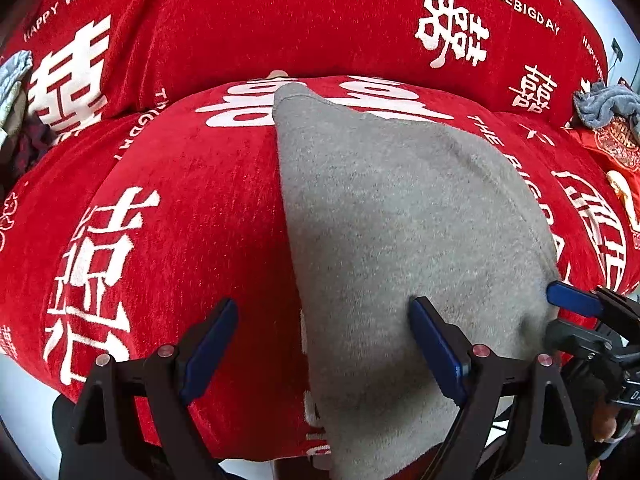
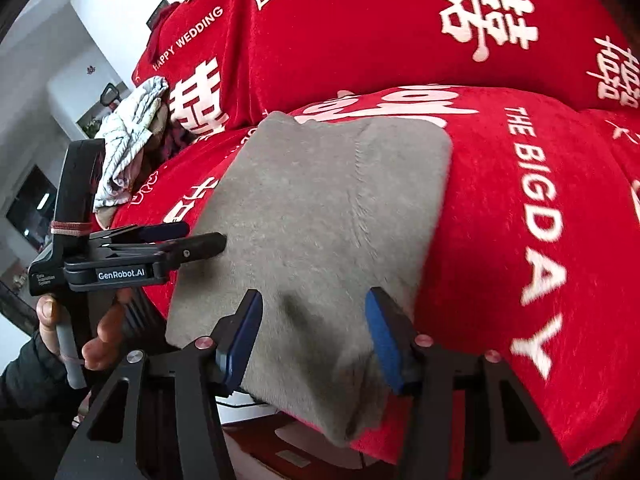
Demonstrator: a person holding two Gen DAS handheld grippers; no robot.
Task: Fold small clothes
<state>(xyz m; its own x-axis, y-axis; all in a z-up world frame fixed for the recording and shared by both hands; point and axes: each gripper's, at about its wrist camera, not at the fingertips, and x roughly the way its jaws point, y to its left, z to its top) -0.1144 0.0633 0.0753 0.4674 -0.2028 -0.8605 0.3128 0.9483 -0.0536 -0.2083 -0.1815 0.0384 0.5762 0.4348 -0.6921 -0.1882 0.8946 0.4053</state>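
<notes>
A grey fleece garment point(image 1: 400, 240) lies flat on the red sofa seat cushion point(image 1: 192, 208), its near edge hanging over the front. It also shows in the right wrist view point(image 2: 320, 208). My left gripper point(image 1: 324, 340) is open, its right finger over the garment's near left part, its left finger over the red cover. My right gripper point(image 2: 314, 336) is open just above the garment's near edge; it shows at the right of the left wrist view point(image 1: 576, 300). The left gripper shows from the side in the right wrist view point(image 2: 192, 236), at the garment's left edge.
The sofa wears a red cover with white lettering; its backrest point(image 1: 280, 20) rises behind the seat. A pile of pale clothes point(image 2: 128, 140) lies at the left end of the sofa. A grey-blue cloth point(image 1: 608, 104) lies at the right end.
</notes>
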